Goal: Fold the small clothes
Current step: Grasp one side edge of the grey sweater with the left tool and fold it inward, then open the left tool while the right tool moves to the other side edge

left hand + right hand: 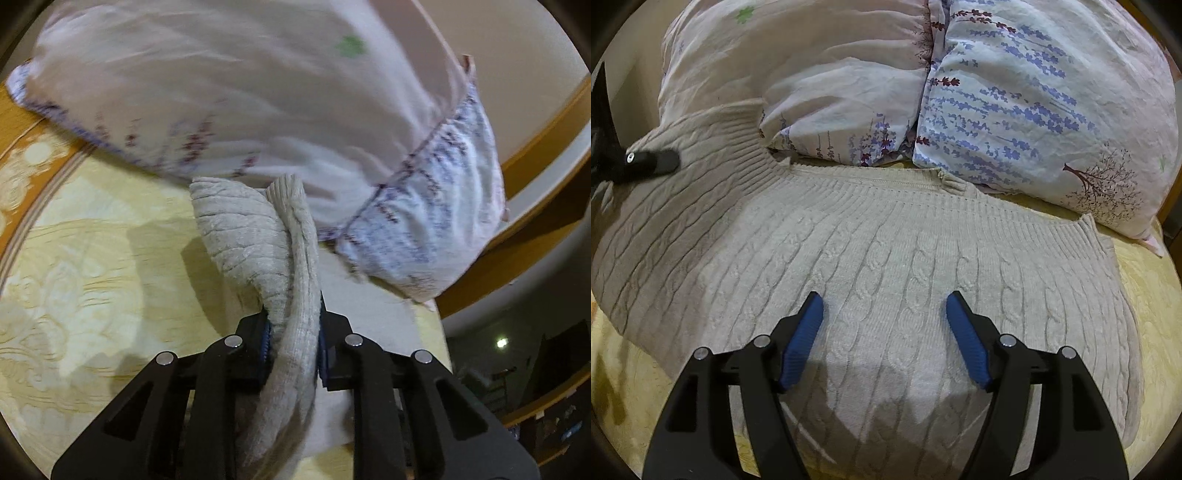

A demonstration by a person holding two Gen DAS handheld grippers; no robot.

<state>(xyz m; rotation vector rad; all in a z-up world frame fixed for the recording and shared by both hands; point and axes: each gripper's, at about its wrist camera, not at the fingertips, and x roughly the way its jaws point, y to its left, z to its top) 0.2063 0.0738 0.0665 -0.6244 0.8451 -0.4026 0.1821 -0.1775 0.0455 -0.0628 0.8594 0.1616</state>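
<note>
A beige cable-knit sweater [886, 266] lies spread on the yellow bedcover [1145, 280], its ribbed hem toward the pillows. My right gripper [884, 306] is open just above the middle of the sweater, holding nothing. My left gripper [293, 325] is shut on a bunched corner of the sweater [258, 236] and lifts it off the bed. In the right wrist view the left gripper [650, 160] shows at the far left, holding the raised left corner of the sweater.
Two floral pillows [1034, 110] lie behind the sweater, touching its hem. The left one also fills the top of the left wrist view [221, 92]. The wooden bed frame [535, 140] and a dark room lie to the right there.
</note>
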